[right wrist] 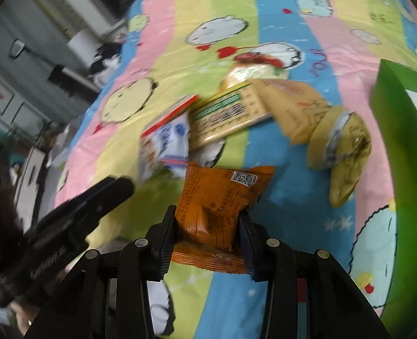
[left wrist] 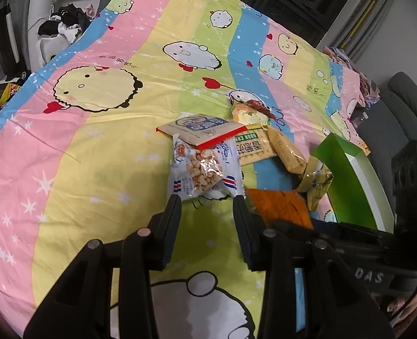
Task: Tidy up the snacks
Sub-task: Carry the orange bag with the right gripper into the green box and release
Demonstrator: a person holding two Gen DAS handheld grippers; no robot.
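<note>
A white packet of peanuts (left wrist: pixel 202 166) lies on the striped cartoon bedspread (left wrist: pixel 95 155), and my left gripper (left wrist: pixel 206 199) is shut on its near edge. An orange snack packet (right wrist: pixel 217 195) is crumpled between the pads of my right gripper (right wrist: pixel 208 212), which is shut on it. In the left wrist view this orange packet (left wrist: pixel 276 206) shows just right of the left fingers. The left gripper (right wrist: pixel 115 189) appears at the left of the right wrist view. An open green box (right wrist: pixel 400 147) stands to the right, also seen as the green box (left wrist: pixel 349 180).
Several more snacks lie in a heap beyond the grippers: a beige packet with a red edge (left wrist: pixel 202 130), a cracker packet (right wrist: pixel 228 115), a tan packet (right wrist: pixel 296 107) and a yellow-green packet (right wrist: pixel 347 152). A dark chair (left wrist: pixel 406 107) stands past the bed's right edge.
</note>
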